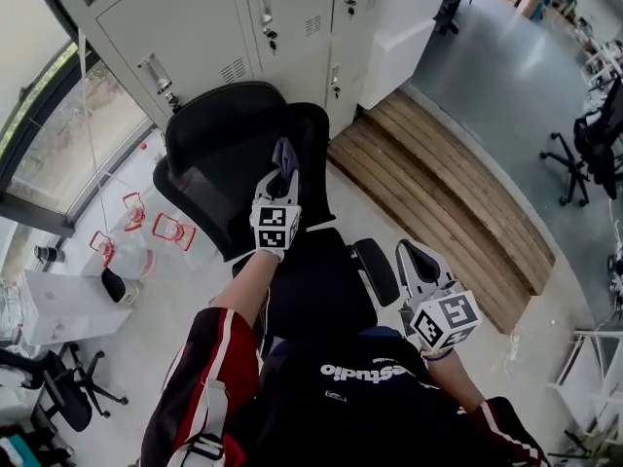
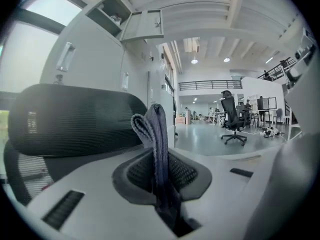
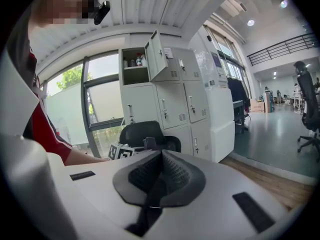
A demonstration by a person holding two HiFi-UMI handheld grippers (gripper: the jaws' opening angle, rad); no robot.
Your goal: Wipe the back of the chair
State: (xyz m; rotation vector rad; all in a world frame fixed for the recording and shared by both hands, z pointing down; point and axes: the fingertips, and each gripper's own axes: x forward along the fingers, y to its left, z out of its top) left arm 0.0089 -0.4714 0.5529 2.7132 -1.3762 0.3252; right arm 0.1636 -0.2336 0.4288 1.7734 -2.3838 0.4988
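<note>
The black mesh chair [image 1: 219,159] stands in the middle of the head view, its backrest on the far side toward a row of pale metal lockers [image 1: 195,27] and its seat [image 1: 316,295] on the near side, just in front of the person. The left gripper [image 1: 282,170] is raised at the right edge of the backrest, near its top. Its jaws pinch a folded grey-blue cloth [image 1: 285,156].

In the left gripper view the cloth [image 2: 156,134] rises as a doubled fold out of the closed jaws of that gripper [image 2: 161,176]. The curved mesh top of the chair back [image 2: 70,119] lies just to its left. The fold sits right beside the mesh, but I cannot tell whether the two actually touch.

The right gripper [image 1: 417,266] is held low on the near right, beside the chair's right armrest [image 1: 377,270] and well apart from the backrest. In its own view the right gripper [image 3: 159,176] has its ribbed pads pressed together with nothing between them. Past them that view shows the chair [image 3: 141,131] against the lockers [image 3: 172,104], one upper locker door [image 3: 157,54] swung open, and the marker cube [image 3: 122,151] of the left gripper at the chair.

A strip of wooden decking [image 1: 438,193] runs along the right of the chair. Beyond it is grey floor with other office chairs [image 1: 596,144] at the far right. A window [image 1: 44,125] fills the left edge.
</note>
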